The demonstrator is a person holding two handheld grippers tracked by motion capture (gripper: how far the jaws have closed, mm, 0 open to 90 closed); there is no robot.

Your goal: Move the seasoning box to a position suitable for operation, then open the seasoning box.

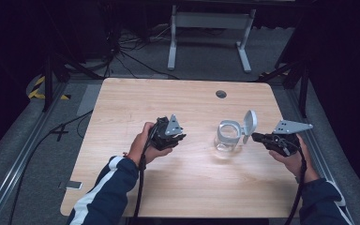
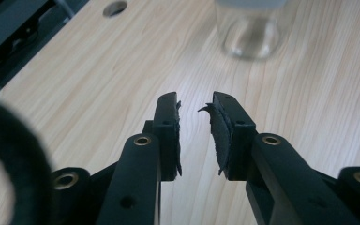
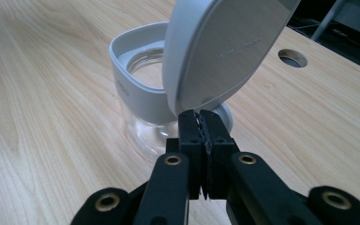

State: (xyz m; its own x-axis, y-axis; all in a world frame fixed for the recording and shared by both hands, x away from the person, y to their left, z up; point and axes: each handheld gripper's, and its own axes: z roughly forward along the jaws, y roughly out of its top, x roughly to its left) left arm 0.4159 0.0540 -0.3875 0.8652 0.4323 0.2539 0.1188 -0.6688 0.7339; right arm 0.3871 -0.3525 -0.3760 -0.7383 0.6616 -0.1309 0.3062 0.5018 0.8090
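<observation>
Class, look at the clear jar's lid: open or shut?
Open: the lid stands flipped up beside the jar, exposing its mouth.

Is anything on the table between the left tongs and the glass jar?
Nothing visible: only bare table lies between the left tongs and the jar. The right tongs sit shut at its raised lid.

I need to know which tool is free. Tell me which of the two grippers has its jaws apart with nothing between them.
The left gripper: its jaws stand apart over bare table. The right gripper is shut at the jar's raised lid.
</observation>
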